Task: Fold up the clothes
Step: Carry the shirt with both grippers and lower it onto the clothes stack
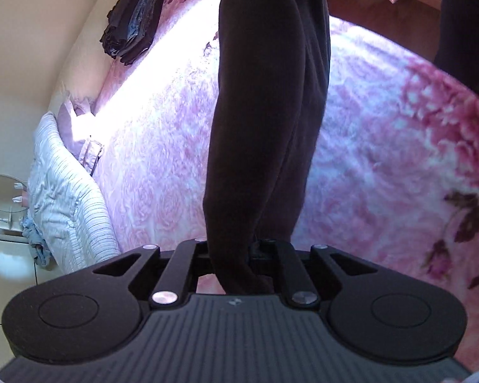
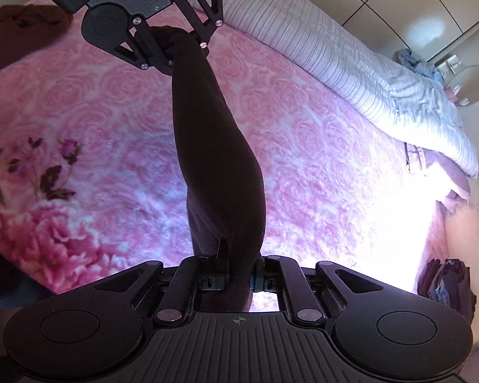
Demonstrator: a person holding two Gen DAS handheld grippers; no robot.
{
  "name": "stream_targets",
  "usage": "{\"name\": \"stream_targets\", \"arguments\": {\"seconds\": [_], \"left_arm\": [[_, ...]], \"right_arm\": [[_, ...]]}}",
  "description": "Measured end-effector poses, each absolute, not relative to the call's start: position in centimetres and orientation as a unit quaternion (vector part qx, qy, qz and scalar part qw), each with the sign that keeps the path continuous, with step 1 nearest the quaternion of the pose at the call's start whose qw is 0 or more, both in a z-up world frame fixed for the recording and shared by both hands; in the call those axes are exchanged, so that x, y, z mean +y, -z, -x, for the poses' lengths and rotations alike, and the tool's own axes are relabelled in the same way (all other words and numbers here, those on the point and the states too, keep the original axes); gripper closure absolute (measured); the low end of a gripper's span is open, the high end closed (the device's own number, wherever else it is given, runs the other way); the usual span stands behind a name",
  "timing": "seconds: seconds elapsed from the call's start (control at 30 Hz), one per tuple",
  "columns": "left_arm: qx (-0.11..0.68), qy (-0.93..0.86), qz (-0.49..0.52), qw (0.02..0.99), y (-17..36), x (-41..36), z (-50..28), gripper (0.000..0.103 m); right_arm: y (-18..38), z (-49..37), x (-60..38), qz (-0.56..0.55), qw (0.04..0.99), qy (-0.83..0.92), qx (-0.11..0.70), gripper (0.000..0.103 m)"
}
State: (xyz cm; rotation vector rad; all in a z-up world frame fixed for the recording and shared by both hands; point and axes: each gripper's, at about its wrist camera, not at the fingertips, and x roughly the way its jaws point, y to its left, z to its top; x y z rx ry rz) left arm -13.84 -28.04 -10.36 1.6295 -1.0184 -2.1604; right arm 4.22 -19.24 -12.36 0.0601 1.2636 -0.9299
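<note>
Plainly, both claws are gripping one dark garment [image 2: 214, 159], each clamped on an opposite end, so that it hangs stretched between them above the bed [image 2: 303, 166]. The right claw [image 2: 239, 279] pinches a bunched end between its two fingers; the left claw [image 1: 236, 255] does the same at the far end, and it also shows from outside at the top of the right wrist view. Held this way the cloth is pulled into one long band — a hold that would suit straightening it before laying it down, or carrying it across after a fold has been made; the pictures do not settle which.

A stack of folded dark clothes [image 1: 132, 20] lies near the far edge of the bed beside the pale headboard, well apart from the held piece, which suggests that is where finished items are kept. A striped duvet [image 2: 351, 63] is pushed to one side, leaving the pink floral blanket open as the folding surface.

Much stays uncertain. The garment is so dark that seams, sleeves or legs cannot be made out, so its kind is unclear — nor how many layers it has. Another brownish heap [image 2: 19, 32] at the bed's corner is cut off by the frame edge. The fingertips of both claws are buried in cloth.
</note>
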Motion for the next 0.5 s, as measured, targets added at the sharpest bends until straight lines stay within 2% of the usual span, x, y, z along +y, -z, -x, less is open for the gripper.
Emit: {"name": "stream_targets", "arguments": {"seconds": [0.23, 0.5], "left_arm": [[-0.337, 0.731, -0.578, 0.130, 6.0, -26.6, 20.5, 0.094], [-0.331, 0.737, -0.572, 0.142, 1.9, -26.3, 34.5, 0.094]], "right_arm": [[8.2, 2.5, -17.3, -0.028, 0.732, 0.408, 0.544, 0.095], [4.4, 15.1, -16.5, -0.019, 0.730, 0.442, 0.521, 0.095]]}}
